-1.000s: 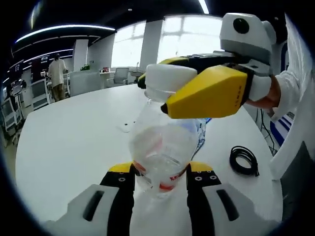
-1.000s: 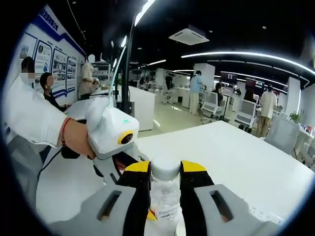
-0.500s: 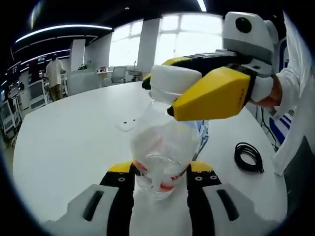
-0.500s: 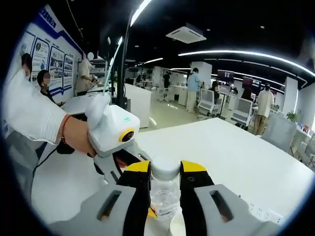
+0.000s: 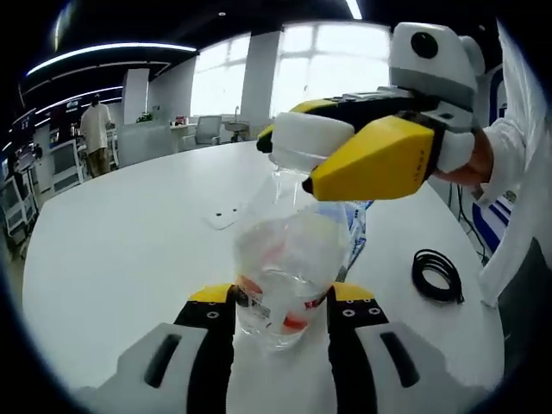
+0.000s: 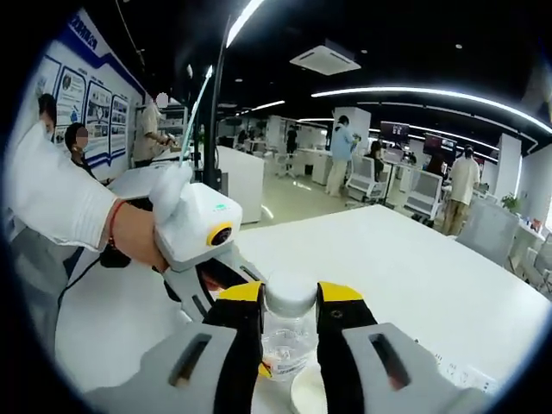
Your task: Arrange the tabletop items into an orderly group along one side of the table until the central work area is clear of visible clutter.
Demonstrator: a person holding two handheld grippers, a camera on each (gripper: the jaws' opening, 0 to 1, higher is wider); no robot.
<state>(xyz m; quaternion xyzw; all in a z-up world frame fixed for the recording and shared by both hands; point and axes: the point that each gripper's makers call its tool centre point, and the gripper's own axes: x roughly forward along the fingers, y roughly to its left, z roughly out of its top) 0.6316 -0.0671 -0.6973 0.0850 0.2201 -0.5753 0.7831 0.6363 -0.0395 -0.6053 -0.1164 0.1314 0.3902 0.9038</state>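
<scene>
A clear plastic bottle (image 5: 285, 250) with a red-marked label stands tilted over the white table (image 5: 121, 241). My left gripper (image 5: 280, 297) is shut on its lower body. My right gripper (image 5: 286, 161) reaches in from the right and is shut on the bottle's white cap (image 5: 302, 136). In the right gripper view the cap (image 6: 289, 291) sits pinched between my right gripper's (image 6: 289, 302) yellow-tipped jaws, with the bottle (image 6: 285, 345) below. My left gripper (image 6: 214, 280), held by a white-gloved hand (image 6: 168, 194), comes in from the left.
A coiled black cable (image 5: 438, 276) lies on the table to the right. A blue-printed packet (image 5: 355, 231) sits behind the bottle and a small flat white piece (image 5: 222, 216) lies further back. A white round object (image 6: 309, 392) and a power strip (image 6: 466, 375) lie near my right jaws.
The bottle's neck and my right gripper on the cap have shifted slightly to the right in the left gripper view. Both grips hold unchanged.
</scene>
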